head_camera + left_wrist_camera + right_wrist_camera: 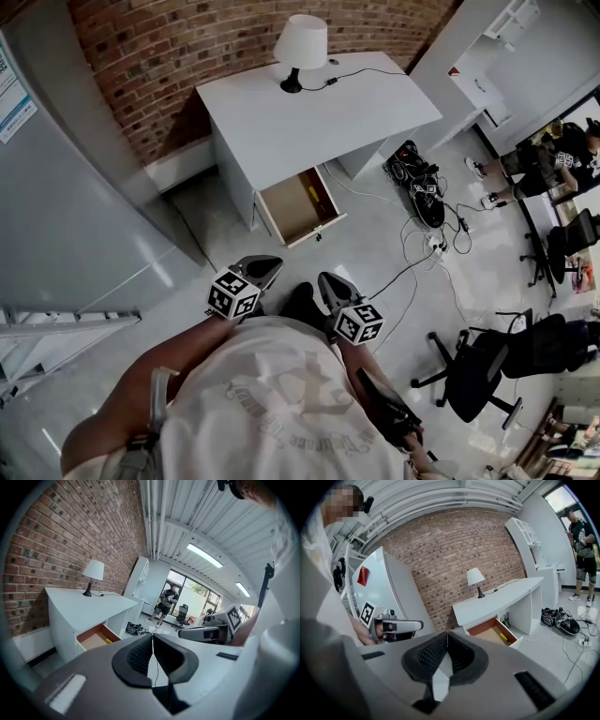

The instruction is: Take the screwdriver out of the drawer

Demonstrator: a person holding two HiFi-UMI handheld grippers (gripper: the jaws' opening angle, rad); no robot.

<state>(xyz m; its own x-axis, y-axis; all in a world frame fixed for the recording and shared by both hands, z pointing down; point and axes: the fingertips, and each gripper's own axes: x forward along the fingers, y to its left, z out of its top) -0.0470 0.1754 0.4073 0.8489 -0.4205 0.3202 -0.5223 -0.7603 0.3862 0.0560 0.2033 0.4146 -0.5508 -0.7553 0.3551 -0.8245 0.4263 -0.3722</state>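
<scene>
- Closest to the head camera is the person's shirt, with both tools poking out just past it. The left hand-held gripper (256,272) is shut with its pads pressed together and nothing between them. The right hand-held gripper (332,285) is the same: closed and empty.
- Pose: both forearms are bent and tucked in by the torso. The two tools sit side by side, near each other but not touching, and both aim forward at the drawer (317,232).
- The drawer is pulled open under the white counter (319,112), well apart from both tools.
- The screwdriver (312,197), with a yellow handle, lies inside the drawer near its right wall. Each gripper's own view shows it too, small and far off.
- A lamp (302,47) stands at the back of the counter, and cables (441,239) trail over the floor to the right of the drawer.
- What could go wrong, my guess:
  - Reaching in with the jaws shut would just shove the handle along.
  - It sits so close to the wall that an opened jaw may hit the wood first.
  - A round handle could roll off a sloppy pinch.
  - Those cables look like a trip risk when stepping in.
</scene>
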